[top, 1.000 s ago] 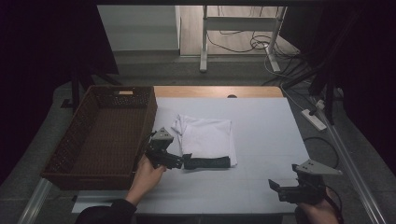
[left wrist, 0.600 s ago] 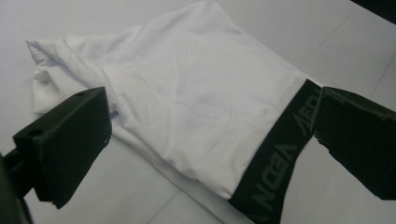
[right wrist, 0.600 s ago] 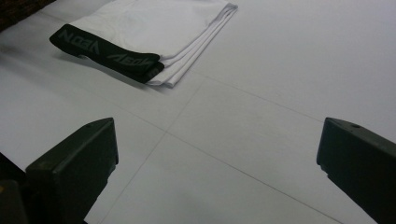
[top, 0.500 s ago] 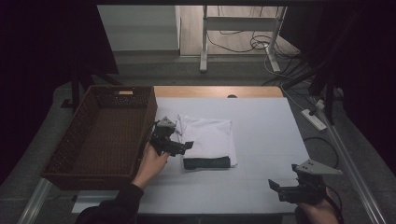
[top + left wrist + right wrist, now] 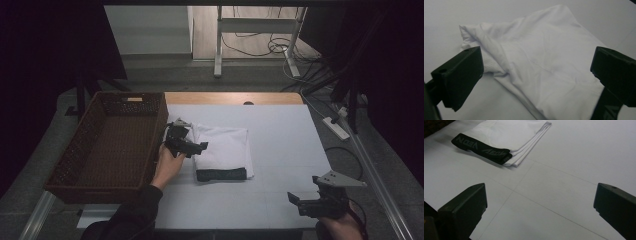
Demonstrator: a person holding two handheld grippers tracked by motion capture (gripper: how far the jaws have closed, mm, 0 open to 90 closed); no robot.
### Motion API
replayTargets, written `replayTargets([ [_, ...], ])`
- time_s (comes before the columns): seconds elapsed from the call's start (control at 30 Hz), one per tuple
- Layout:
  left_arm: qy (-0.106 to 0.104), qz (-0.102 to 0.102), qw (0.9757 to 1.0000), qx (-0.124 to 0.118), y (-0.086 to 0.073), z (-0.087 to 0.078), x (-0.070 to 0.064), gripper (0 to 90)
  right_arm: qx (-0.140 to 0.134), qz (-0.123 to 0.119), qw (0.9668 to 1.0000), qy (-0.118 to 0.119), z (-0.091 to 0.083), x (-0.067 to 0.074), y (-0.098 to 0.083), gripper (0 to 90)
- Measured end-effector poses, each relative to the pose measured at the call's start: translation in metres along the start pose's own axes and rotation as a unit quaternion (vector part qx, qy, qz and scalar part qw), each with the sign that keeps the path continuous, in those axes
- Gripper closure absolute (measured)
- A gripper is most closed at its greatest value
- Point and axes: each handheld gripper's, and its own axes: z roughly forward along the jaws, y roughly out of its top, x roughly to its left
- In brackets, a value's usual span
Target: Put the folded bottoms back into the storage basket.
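the folded white garment [image 5: 222, 151] lay on the white table [image 5: 280, 130], just beside the brown wicker basket [image 5: 107, 145], its black waistband [image 5: 221, 174] turned toward the person's side. it was folded flat and square, which i judged was meant to let it be lifted in one piece and moved to the basket. the left gripper [image 5: 192, 148] hovered over the garment's left edge, jaws spread wide and holding nothing; in the left gripper view the rumpled corner of the cloth [image 5: 484, 42] sat between the two black jaws, so the hand looked lined up to pinch that thicker edge (where several layers could be caught at once). the right gripper [image 5: 299, 202] waited at the near right corner of the table, well apart from the garment, jaws likewise parted and empty, probably kept back to leave the left hand room. compared with a second ago, the left gripper had left the waistband end and moved up along the left side toward the far corner, nearer the basket, while the right gripper and the garment had stayed where they were.
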Motion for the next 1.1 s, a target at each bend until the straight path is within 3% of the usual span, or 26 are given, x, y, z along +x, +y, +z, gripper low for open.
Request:
replayTargets([
  [0.07, 0.016, -0.014, 0.9998, -0.002, 0.001, 0.005, 0.003, 0.0, 0.000, 0.000, 1.0000, 0.000, 0.000, 0.000, 0.000, 0.0],
  [0.2, 0.024, -0.026, 0.9994, 0.005, 0.004, 0.011, 0.007, 0.0, 0.000, 0.000, 1.0000, 0.000, 0.000, 0.000, 0.000, 0.0],
  [0.3, 0.033, -0.024, 0.9990, 0.015, 0.005, 0.017, 0.012, 0.0, 0.000, -0.001, 1.0000, 0.001, 0.000, 0.000, 0.000, 0.0],
  [0.33, 0.045, -0.021, 0.9986, 0.021, 0.007, 0.020, 0.015, 0.0, 0.000, -0.001, 1.0000, 0.000, 0.000, 0.000, 0.000, 0.0],
  [0.53, 0.041, -0.035, 0.9980, 0.032, 0.010, 0.029, 0.026, 0.0, -0.001, 0.000, 1.0000, 0.001, 0.000, 0.000, 0.000, 0.0],
  [0.67, 0.053, -0.049, 0.9953, 0.064, 0.015, 0.039, 0.039, 0.0, -0.002, -0.001, 1.0000, 0.002, 0.000, 0.000, 0.000, 0.0],
  [0.9, 0.066, -0.059, 0.9937, 0.069, 0.019, 0.046, 0.051, 0.2, -0.001, -0.002, 1.0000, 0.003, 0.000, 0.000, 0.000, 0.0],
  [1.0, 0.084, -0.059, 0.9910, 0.086, 0.021, 0.054, 0.055, 1.3, 0.000, -0.004, 1.0000, 0.003, 0.000, 0.000, 0.000, 0.0],
  [1.1, 0.087, -0.058, 0.9904, 0.090, 0.021, 0.059, 0.057, 1.8, 0.000, -0.004, 1.0000, 0.003, 0.000, 0.000, 0.000, 0.0],
])
